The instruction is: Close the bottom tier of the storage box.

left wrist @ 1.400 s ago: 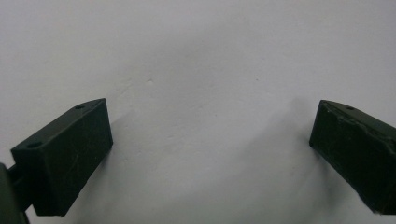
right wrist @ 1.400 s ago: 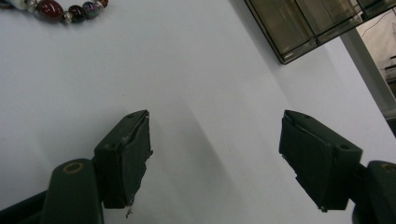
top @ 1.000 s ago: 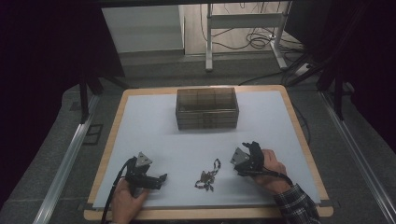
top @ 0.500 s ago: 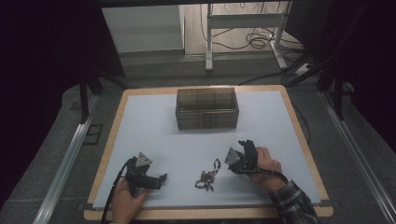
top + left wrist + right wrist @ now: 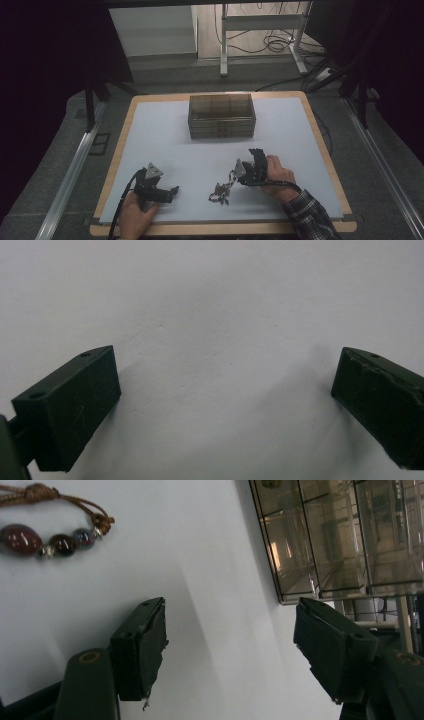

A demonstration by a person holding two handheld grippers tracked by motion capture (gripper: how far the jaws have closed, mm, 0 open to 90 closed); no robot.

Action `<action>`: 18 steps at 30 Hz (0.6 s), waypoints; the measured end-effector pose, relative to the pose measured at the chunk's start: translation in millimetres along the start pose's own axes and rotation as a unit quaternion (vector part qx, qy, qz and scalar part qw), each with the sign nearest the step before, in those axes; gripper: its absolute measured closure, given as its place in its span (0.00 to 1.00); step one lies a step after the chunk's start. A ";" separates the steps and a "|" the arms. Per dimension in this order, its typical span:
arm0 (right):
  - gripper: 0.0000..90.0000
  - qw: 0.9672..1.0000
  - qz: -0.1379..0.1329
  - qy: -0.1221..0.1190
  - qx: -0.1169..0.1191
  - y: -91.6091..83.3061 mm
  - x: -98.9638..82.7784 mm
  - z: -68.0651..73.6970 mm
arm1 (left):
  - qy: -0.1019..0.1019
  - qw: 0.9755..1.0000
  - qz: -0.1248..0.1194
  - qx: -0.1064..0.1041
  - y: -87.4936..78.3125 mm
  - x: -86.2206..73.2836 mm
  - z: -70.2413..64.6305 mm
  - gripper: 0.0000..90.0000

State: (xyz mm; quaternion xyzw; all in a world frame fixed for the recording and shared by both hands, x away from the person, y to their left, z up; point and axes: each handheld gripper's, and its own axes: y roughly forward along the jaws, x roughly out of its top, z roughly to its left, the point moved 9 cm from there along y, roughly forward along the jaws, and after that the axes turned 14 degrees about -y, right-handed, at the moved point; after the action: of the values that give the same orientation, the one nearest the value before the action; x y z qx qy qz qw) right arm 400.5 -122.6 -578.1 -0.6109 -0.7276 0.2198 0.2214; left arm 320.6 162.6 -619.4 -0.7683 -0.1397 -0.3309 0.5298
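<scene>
Holding our left gripper [image 5: 172, 190] low near the front edge of the counter [image 5: 150, 130], we keep its jaws spread wide with bare white surface between them. Just past it, toward the middle, lies the jewellery [image 5: 222, 189]: a tangle of cord and beads, strung out along a line running from the near left up toward the far right. Our right gripper [image 5: 239, 171] sits at the far-right end of that line, almost touching the strand, so the right hand is clearly the nearer of the two; the left is well apart from it. In the right gripper view the jaws stand apart with nothing between them, and the beaded bracelet [image 5: 45, 537] lies off to the upper left of them, its long axis running across the gripper's line, not along it. We judge that the gripper must swing toward that side before it can close on the strand. Farther back, the clear compartment box [image 5: 221, 116] stands square on the counter, well apart from the jewellery.
</scene>
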 end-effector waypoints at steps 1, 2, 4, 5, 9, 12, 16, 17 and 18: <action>0.32 1.000 0.001 -0.003 -0.001 0.5 1.1 -0.1 | 0.000 1.000 0.000 0.000 0.0 0.0 0.0 0.00; 0.32 1.000 0.002 -0.007 -0.003 1.2 2.1 -0.4 | 0.000 1.000 -0.001 0.000 0.1 0.1 0.0 0.00; 0.33 1.000 0.004 -0.011 -0.005 2.0 3.2 -0.8 | 0.000 1.000 -0.001 0.000 0.1 0.1 -0.1 0.00; 0.33 1.000 0.006 -0.015 -0.007 2.7 4.4 -1.0 | 0.000 1.000 0.000 0.000 0.0 0.0 0.0 0.00; 0.35 0.999 0.013 -0.028 -0.013 5.2 8.7 -1.7 | 0.000 1.000 -0.001 0.000 0.1 0.0 0.0 0.00; 0.36 0.999 0.017 -0.037 -0.016 6.7 10.6 -2.6 | 0.000 1.000 -0.001 0.000 0.1 0.0 0.0 0.00; 0.37 0.999 0.019 -0.045 -0.020 8.2 13.0 -3.0 | 0.000 1.000 -0.001 0.000 0.0 0.0 0.0 0.00; 0.37 0.998 0.022 -0.052 -0.025 9.3 14.5 -3.7 | 0.000 1.000 -0.001 0.000 0.0 0.0 0.0 0.00; 0.37 0.998 0.022 -0.052 -0.025 9.3 14.5 -3.7 | 0.000 1.000 -0.001 0.000 0.0 0.0 0.0 0.00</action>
State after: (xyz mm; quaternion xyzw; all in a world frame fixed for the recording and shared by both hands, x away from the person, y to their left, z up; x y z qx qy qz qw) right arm 407.8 -106.6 -579.9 -0.6202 -0.7295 0.2377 0.1633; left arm 320.6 162.5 -619.4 -0.7683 -0.1402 -0.3312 0.5295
